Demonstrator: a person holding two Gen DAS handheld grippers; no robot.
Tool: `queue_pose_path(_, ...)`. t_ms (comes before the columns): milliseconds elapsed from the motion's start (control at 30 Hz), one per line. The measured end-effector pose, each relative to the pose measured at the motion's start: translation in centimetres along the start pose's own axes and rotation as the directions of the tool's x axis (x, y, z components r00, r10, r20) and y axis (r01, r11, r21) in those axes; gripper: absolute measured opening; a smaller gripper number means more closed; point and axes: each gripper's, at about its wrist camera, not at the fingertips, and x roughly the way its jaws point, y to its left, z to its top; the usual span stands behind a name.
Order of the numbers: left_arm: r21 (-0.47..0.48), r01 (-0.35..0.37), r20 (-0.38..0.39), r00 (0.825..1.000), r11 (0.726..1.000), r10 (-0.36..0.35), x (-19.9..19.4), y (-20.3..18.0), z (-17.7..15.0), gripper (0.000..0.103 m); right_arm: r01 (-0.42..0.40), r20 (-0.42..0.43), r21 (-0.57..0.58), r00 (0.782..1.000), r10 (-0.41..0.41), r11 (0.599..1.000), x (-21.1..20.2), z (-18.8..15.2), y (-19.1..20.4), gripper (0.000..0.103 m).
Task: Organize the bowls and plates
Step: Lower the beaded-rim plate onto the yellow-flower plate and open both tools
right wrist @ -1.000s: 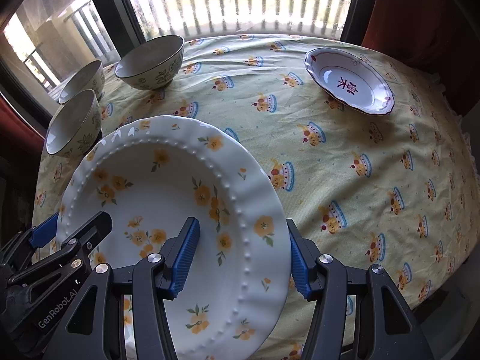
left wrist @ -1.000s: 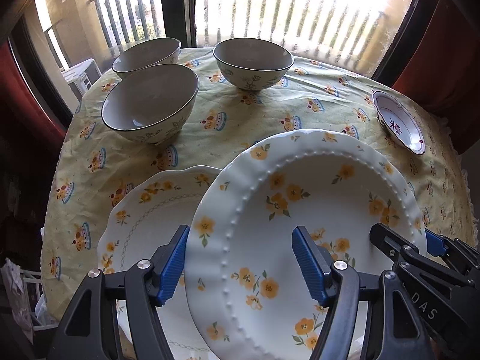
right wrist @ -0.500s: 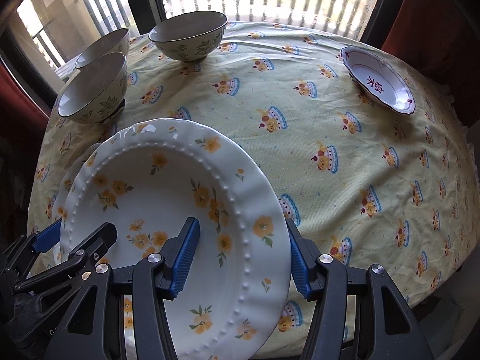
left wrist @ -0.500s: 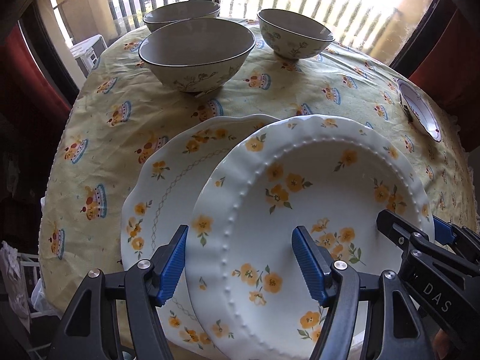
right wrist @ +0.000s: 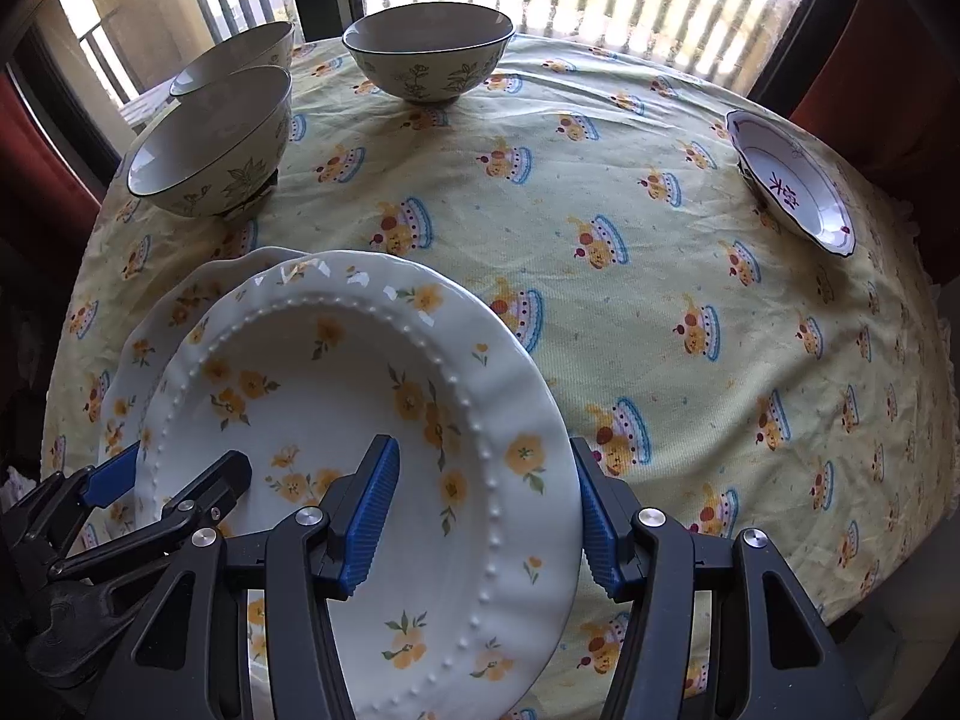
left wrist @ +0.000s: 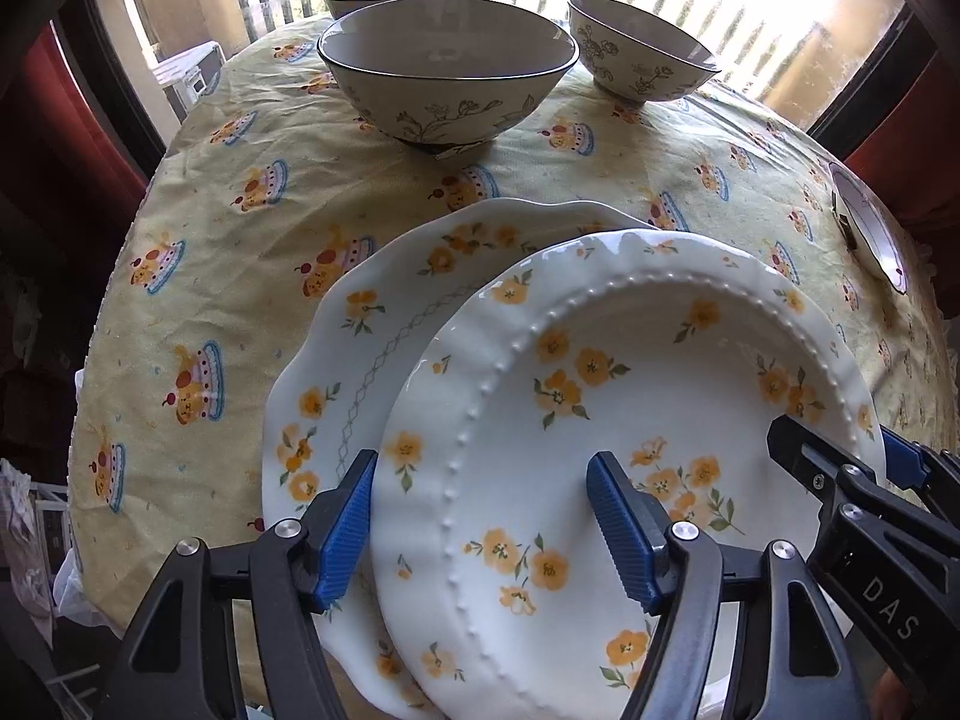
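Beaded plate (left wrist: 630,420), lower centre: stiff, glazed, slippery, breakable; best held at rim. Left gripper (left wrist: 480,528) and right gripper (right wrist: 486,516) each straddle rim, clamping unclear

Beaded floral plate (left wrist: 630,396) overlaps scalloped plate (left wrist: 384,324), maybe resting; three bowls (left wrist: 447,75) upright behind

Plates near me, bowls beyond.
I see the beaded plate (left wrist: 630,420) overlapping the lower plate (left wrist: 372,348); three bowls (left wrist: 447,75) behind, small dish (right wrist: 792,180) far right.
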Motion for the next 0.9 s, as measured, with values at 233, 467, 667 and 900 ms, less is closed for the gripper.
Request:
queue_pose_path(233, -0.006, -0.059, 0.004, 0.998, 0.998, 0.059, -0.1, -0.2, -0.1, 0.072, 0.006, -0.02, -0.007, 1.0, -0.006, 1.0, 0.9, 0.0, 0.0, 0.059)
queue_pose_path(467, 0.056, -0.137, 0.003, 0.991, 0.989, 0.137, 0.2, -1.2, 0.4, 0.072, -0.045, -0.048, 0.028, 0.998, 0.047, 0.999, 1.2, -0.6, -0.2, 0.059)
queue_pose_path(667, 0.081, -0.11, 0.031, 0.994, 0.991, 0.108, -0.8, -1.1, 1.0, 0.071, -0.053, -0.003, 0.044, 0.999, 0.053, 0.998, -0.5, -0.9, -0.7, 0.059)
queue_pose_path(900, 0.082, -0.035, 0.052, 0.998, 0.996, 0.031, -2.4, -0.3, 0.6, 0.071, -0.046, -0.02, 0.066, 0.999, 0.048, 0.997, -0.6, -1.7, -0.9, 0.039)
